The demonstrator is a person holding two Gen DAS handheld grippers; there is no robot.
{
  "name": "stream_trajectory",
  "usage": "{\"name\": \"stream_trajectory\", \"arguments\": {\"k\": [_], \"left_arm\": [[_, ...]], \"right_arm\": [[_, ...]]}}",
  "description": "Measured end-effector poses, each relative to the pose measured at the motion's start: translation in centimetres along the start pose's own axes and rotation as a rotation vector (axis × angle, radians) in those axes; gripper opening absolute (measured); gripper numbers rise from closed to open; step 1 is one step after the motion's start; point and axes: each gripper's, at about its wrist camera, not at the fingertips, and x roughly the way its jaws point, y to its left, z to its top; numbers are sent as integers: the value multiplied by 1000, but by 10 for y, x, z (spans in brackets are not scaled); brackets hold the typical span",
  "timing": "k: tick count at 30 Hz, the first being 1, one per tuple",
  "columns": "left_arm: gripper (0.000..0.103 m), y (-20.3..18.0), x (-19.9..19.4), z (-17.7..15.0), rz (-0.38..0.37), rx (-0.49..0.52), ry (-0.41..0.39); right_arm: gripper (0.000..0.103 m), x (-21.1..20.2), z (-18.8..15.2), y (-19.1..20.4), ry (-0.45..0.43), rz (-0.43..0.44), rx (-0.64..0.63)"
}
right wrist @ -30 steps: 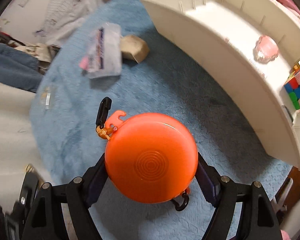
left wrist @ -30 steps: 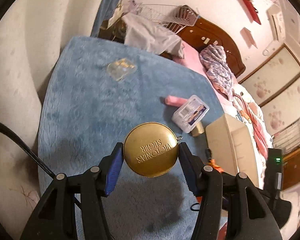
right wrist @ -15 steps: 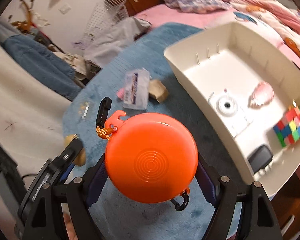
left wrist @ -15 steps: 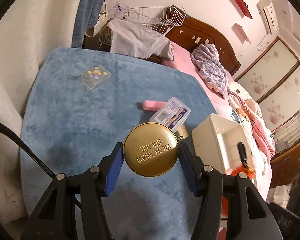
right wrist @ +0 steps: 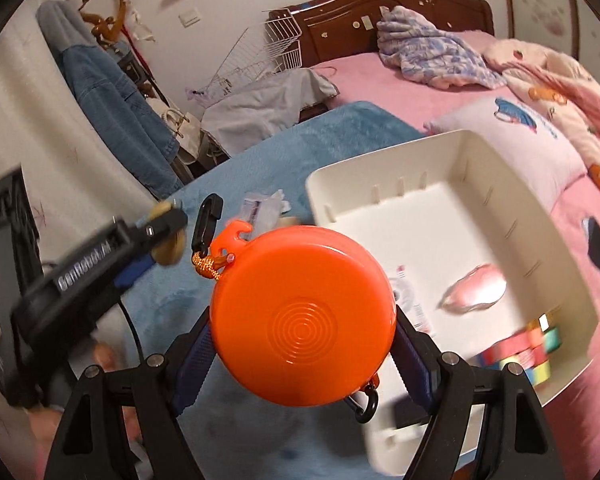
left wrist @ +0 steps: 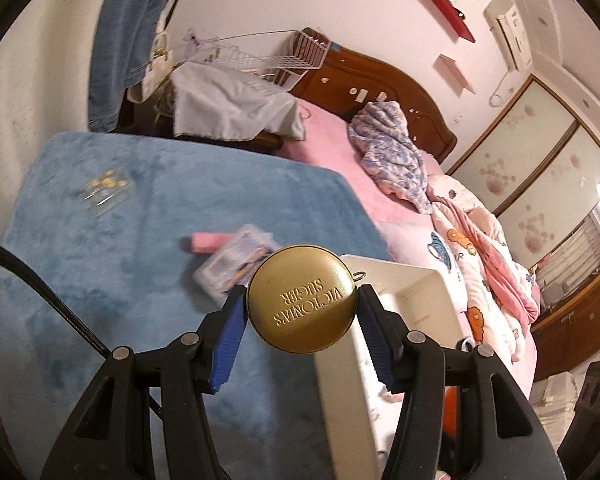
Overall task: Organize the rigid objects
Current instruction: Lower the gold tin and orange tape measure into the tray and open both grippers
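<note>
The left gripper (left wrist: 302,308) is clamped on a round gold metal tin (left wrist: 302,299) with stamped letters, held above the near edge of the white plastic bin (right wrist: 452,168). The right gripper (right wrist: 302,336) is clamped on a smooth orange plastic disc (right wrist: 302,322) with ring marks, just left of the bin. The bin stands on a fluffy blue blanket (left wrist: 100,264); inside it lie a pink glossy piece (right wrist: 474,294) and a colourful cube (right wrist: 520,350).
</note>
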Motion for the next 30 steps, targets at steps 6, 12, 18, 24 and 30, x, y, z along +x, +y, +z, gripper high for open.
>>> {"name": "stream_trajectory", "arguments": {"k": [6,12,18,24,30], "left_arm": [[59,-33,20,0,-15,17,-14],[59,-65,45,-2,-40,48,26],[59,-95,72,-8,-71,88,88],[59,-113,86,-15,-83,123,131],[78,-119,90,-16,-38,128,113]], "right_arm": [[81,5,7,-38,46,-6,-28],[81,21,8,-75,158,-6,-20],[81,38,7,-107,246,-34,11],[81,51,7,-116,300,-14,24],[81,63,5,-126,355,-12,66]]}}
